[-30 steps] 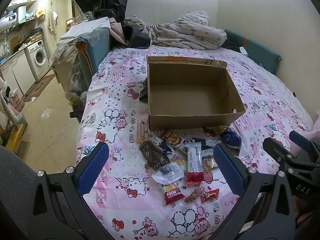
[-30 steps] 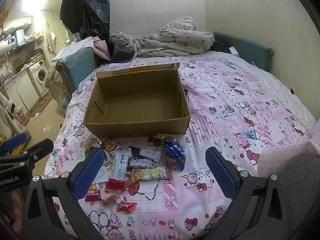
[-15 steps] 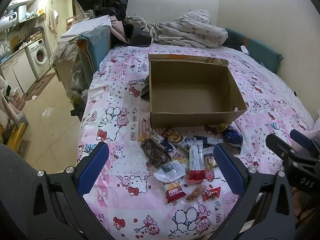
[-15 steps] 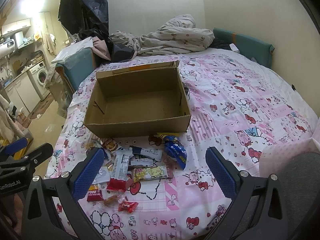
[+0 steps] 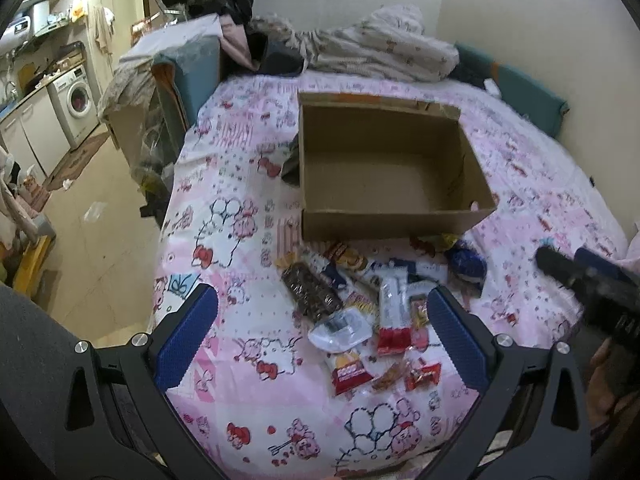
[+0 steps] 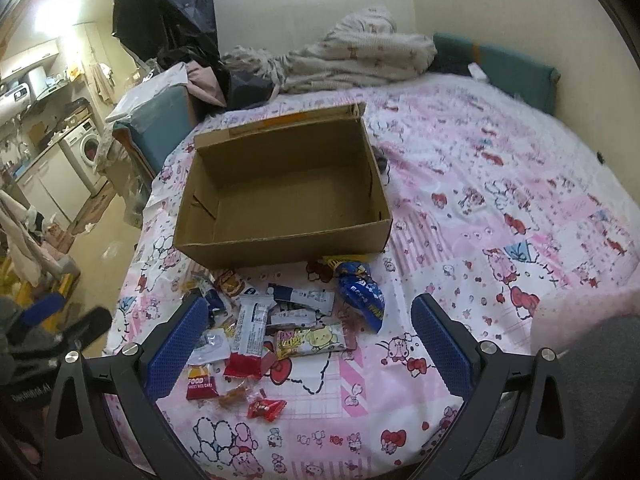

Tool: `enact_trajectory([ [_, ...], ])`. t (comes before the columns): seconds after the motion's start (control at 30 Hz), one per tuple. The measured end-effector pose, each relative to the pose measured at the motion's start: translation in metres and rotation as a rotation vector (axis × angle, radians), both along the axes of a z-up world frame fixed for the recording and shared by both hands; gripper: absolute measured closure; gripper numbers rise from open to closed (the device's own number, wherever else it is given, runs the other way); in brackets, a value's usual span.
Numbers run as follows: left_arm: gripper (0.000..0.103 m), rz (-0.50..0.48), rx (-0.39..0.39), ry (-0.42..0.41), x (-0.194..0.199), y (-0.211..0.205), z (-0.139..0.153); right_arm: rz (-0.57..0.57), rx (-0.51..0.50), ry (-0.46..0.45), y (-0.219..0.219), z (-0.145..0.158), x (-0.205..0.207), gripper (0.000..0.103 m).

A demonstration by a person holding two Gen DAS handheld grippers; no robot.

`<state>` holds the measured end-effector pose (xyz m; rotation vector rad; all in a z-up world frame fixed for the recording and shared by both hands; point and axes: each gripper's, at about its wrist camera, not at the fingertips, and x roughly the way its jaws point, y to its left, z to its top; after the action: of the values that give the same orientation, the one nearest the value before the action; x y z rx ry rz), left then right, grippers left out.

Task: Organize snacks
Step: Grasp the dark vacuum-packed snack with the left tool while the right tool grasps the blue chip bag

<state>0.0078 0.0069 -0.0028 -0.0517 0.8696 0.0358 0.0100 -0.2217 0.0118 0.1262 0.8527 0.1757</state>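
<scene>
An empty cardboard box (image 5: 384, 224) (image 6: 280, 246) stands open on the pink patterned bedspread. In front of it lies a pile of several snack packets (image 5: 360, 304) (image 6: 272, 324): a dark chocolate bar (image 5: 310, 294), a red-and-white bar (image 5: 394, 312) (image 6: 250, 332), a blue packet (image 5: 466, 264) (image 6: 362, 290), a yellow-pink packet (image 6: 310, 340) and small red sweets (image 5: 422, 374) (image 6: 266, 408). My left gripper (image 5: 322, 338) hovers open above the pile's near side, holding nothing. My right gripper (image 6: 308, 346) is open too, over the same pile, and shows at the right edge of the left wrist view.
The bed's left edge (image 5: 160, 248) drops to a tiled floor with a washing machine (image 5: 78, 100) beyond. Crumpled bedding (image 5: 376, 52) and clothes lie behind the box. A teal headboard pad (image 6: 504, 68) lines the wall. Bare bedspread (image 6: 500, 208) stretches right of the box.
Both grippers have moved forward and slightly down toward the snack pile; the box and packets look larger. Nothing has been picked up, and both stay open.
</scene>
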Motion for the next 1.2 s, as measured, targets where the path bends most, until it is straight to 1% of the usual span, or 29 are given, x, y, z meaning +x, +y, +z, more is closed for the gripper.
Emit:
enact_trajectory([
  [0.13, 0.0, 0.03, -0.032, 0.074, 0.023, 0.008, -0.002, -0.012, 0.028, 0.063, -0.017, 0.001, 0.026, 0.0],
  [0.23, 0.0, 0.04, -0.047, 0.125, 0.043, 0.012, -0.003, -0.002, 0.035, 0.152, -0.028, -0.004, 0.05, 0.0],
  [0.37, 0.0, 0.047, -0.021, 0.174, 0.07, 0.015, -0.006, 0.007, 0.042, 0.274, -0.037, -0.02, 0.082, 0.0],
  [0.47, 0.0, 0.054, -0.033, 0.227, 0.089, 0.02, -0.014, 0.023, 0.087, 0.36, -0.042, -0.036, 0.102, 0.0],
  [0.57, 0.0, 0.056, -0.031, 0.283, 0.104, 0.023, -0.026, 0.032, 0.092, 0.434, -0.044, -0.052, 0.118, 0.0],
  [0.63, 0.0, 0.063, -0.039, 0.331, 0.113, 0.027, -0.038, 0.037, 0.083, 0.463, -0.044, -0.06, 0.125, 0.0],
  [0.73, 0.0, 0.078, -0.039, 0.359, 0.121, 0.03, -0.049, 0.049, 0.085, 0.498, -0.042, -0.074, 0.134, 0.0],
  [0.83, 0.0, 0.081, -0.076, 0.398, 0.128, 0.032, -0.063, 0.036, 0.104, 0.504, -0.046, -0.082, 0.139, 0.0],
  [0.9, 0.0, 0.096, -0.098, 0.416, 0.13, 0.036, -0.071, -0.002, 0.116, 0.508, -0.052, -0.089, 0.14, 0.0],
  [1.03, 0.0, 0.125, -0.135, 0.458, 0.136, 0.045, -0.088, -0.031, 0.164, 0.57, -0.061, -0.104, 0.144, 0.0],
  [1.1, 0.0, 0.136, -0.141, 0.459, 0.137, 0.048, -0.089, -0.013, 0.13, 0.579, -0.057, -0.109, 0.147, 0.0],
  [1.13, 0.0, 0.143, -0.14, 0.456, 0.138, 0.05, -0.089, -0.001, 0.122, 0.588, -0.053, -0.113, 0.147, 0.002],
  [1.2, 0.0, 0.149, -0.147, 0.455, 0.14, 0.051, -0.091, 0.03, 0.111, 0.617, -0.043, -0.122, 0.152, 0.011],
])
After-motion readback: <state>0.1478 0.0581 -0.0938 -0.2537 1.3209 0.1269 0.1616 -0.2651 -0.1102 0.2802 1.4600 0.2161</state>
